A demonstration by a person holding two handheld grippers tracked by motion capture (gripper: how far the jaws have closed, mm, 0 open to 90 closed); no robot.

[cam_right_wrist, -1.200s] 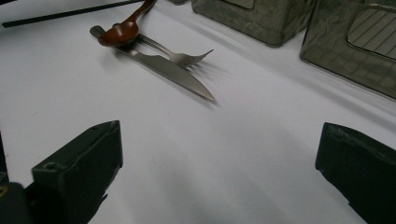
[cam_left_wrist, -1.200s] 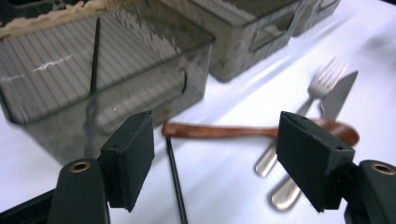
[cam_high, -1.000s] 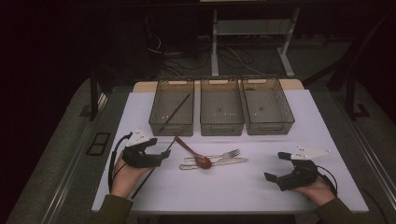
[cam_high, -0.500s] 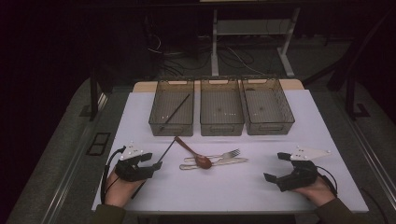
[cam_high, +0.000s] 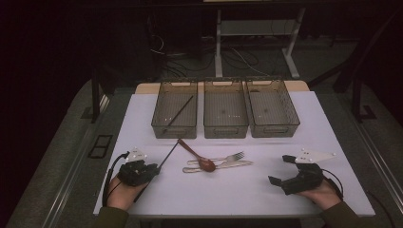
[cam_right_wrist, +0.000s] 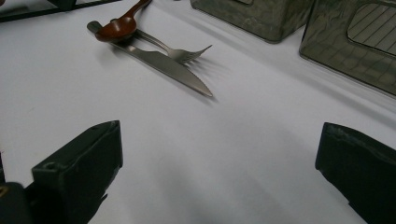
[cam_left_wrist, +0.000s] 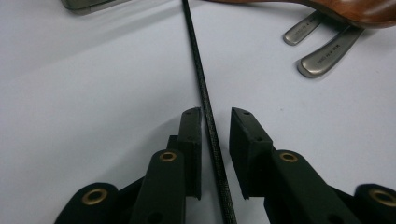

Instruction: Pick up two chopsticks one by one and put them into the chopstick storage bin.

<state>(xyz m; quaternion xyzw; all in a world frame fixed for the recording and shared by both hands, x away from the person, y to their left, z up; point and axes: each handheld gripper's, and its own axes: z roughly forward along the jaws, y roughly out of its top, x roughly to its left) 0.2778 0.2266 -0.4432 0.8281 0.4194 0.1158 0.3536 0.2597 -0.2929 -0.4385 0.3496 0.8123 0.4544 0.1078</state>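
Note:
A thin black chopstick [cam_high: 168,154] lies slanted on the white table [cam_high: 142,114]. My left gripper [cam_high: 154,168] is low around its near end. In the left gripper view the chopstick [cam_left_wrist: 205,98] runs between the jaws of the left gripper [cam_left_wrist: 215,114]. They have just been closing on it; one pad touches it and a small gap remains at the other. A second chopstick [cam_high: 179,110] rests in the left bin [cam_high: 173,129]. A wooden spoon [cam_high: 197,154], fork [cam_high: 223,157] and knife [cam_high: 228,165] lie mid-table. My right gripper [cam_high: 280,170] rests open at the near right.
Behind the cutlery stand the middle bin [cam_high: 225,129] and the right bin [cam_high: 275,129] in a row with the left one. In the right gripper view the knife [cam_right_wrist: 173,70], fork [cam_right_wrist: 182,53] and spoon [cam_right_wrist: 119,28] lie ahead of the wide jaws of the right gripper [cam_right_wrist: 219,154].
My left gripper has come down and back toward the near edge, and its jaws have narrowed around the chopstick. The right gripper has kept still.

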